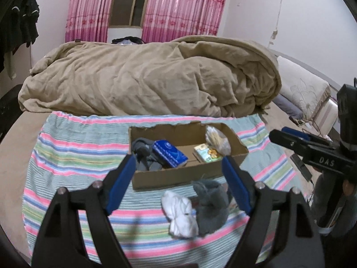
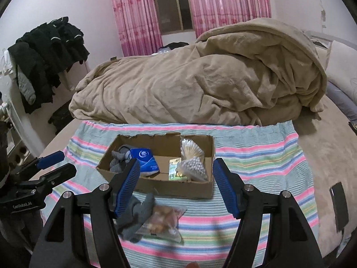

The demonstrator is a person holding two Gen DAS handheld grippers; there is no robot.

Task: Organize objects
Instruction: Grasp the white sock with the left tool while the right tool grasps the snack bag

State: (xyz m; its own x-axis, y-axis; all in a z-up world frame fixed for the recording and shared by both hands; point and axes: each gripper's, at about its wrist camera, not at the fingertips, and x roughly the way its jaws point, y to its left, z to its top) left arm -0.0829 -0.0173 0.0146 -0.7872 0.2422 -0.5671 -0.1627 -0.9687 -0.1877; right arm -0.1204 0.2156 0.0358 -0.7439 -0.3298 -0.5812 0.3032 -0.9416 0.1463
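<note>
**Half-filled box on the striped towel**

A cardboard box sits on the striped towel spread over the bed. Inside, from left to right: a grey sock bunched at the left end, a blue packet leaning beside it, a green packet lying flat, and a clear bag of cotton swabs at the right end.

In front of the box, outside it, lie a white sock, touching a second grey sock, and a clear snack bag partly under that sock.

The left gripper is spread wide and holds nothing. The right gripper is likewise spread, empty, above the towel.
</note>
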